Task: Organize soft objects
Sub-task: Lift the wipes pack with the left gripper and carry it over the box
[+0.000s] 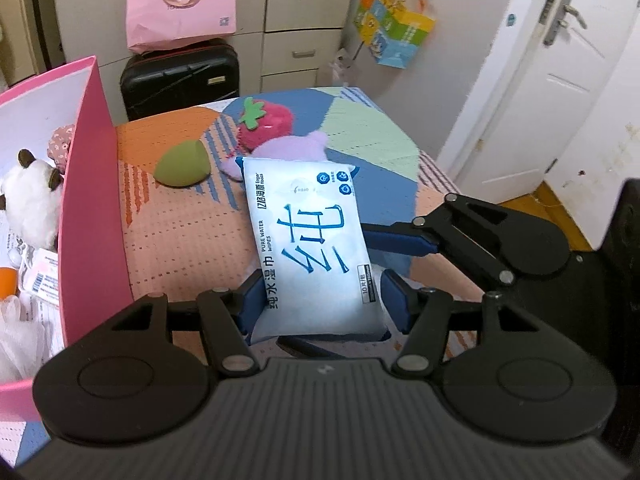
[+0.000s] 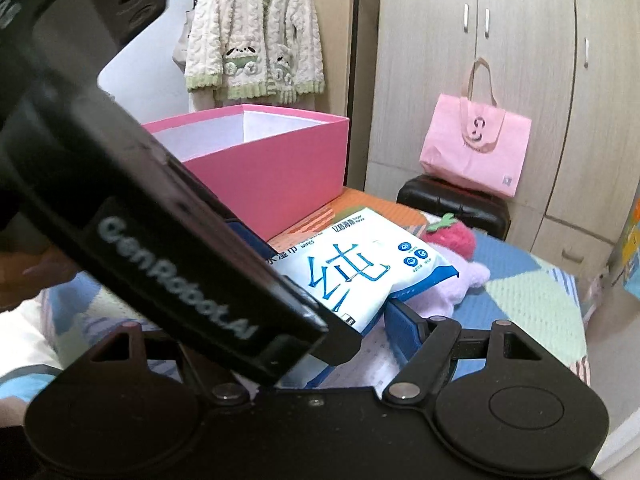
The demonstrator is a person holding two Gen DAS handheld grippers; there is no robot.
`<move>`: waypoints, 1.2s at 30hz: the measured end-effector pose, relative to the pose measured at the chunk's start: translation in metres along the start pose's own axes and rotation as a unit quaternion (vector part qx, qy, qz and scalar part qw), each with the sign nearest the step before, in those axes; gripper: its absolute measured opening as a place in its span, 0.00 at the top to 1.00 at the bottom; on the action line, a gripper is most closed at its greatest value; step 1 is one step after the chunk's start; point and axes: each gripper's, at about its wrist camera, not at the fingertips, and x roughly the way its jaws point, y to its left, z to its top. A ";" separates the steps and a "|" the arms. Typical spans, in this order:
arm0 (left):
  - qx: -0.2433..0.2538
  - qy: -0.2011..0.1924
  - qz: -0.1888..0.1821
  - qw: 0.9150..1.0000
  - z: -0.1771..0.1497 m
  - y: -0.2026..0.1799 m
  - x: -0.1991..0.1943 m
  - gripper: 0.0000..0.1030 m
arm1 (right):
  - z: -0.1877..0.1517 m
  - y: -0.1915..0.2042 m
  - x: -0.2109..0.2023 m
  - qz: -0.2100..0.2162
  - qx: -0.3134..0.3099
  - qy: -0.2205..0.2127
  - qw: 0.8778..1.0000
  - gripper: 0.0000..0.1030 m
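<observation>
The left gripper [image 1: 316, 300] pinches the wipes [image 1: 308, 248] by one end above the bed [image 1: 192, 240], right jaws spread beside them, so the slick pack may slip out short of the box [image 1: 94, 184].

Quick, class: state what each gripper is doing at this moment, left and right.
Left gripper: shut on the wipes pack, held above the bed.
Right gripper: cannot tell; the left gripper's body hides one finger; its other finger lies beside the pack.

glossy plastic wipes pack [image 1: 310, 248]; fuzzy plush strawberry [image 1: 266, 126]
</observation>
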 end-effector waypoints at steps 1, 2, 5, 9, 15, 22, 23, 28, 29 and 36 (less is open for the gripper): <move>-0.001 0.001 -0.006 1.000 -0.002 0.000 -0.002 0.43 | 0.000 -0.001 -0.001 0.003 0.007 0.003 1.000 0.23; -0.001 0.003 -0.010 1.000 -0.003 0.001 -0.004 0.43 | 0.001 -0.002 -0.003 0.007 0.014 0.006 1.000 0.23; -0.007 0.008 -0.021 1.000 -0.008 0.001 -0.009 0.43 | -0.001 0.006 -0.003 0.016 0.025 0.013 0.999 0.23; -0.007 0.012 -0.029 0.999 -0.014 0.003 -0.019 0.43 | 0.001 0.007 -0.001 0.028 0.030 0.021 0.999 0.23; -0.016 0.020 -0.052 0.998 -0.023 0.008 -0.043 0.43 | 0.009 0.041 -0.026 0.046 0.032 0.041 0.998 0.23; -0.024 0.023 -0.064 0.997 -0.031 0.016 -0.084 0.43 | 0.027 0.076 -0.052 0.050 0.021 0.056 0.997 0.23; -0.030 0.030 -0.066 0.997 -0.032 0.019 -0.088 0.43 | 0.030 0.079 -0.054 0.054 0.023 0.060 0.996 0.23; -0.048 0.050 -0.065 0.995 -0.040 0.035 -0.114 0.43 | 0.045 0.104 -0.055 0.086 0.015 0.083 0.993 0.23; -0.053 0.051 -0.064 0.995 -0.043 0.038 -0.119 0.43 | 0.048 0.109 -0.056 0.094 0.014 0.087 0.992 0.23; -0.087 0.044 -0.058 0.994 -0.062 0.063 -0.155 0.43 | 0.070 0.143 -0.056 0.134 -0.009 0.091 0.987 0.23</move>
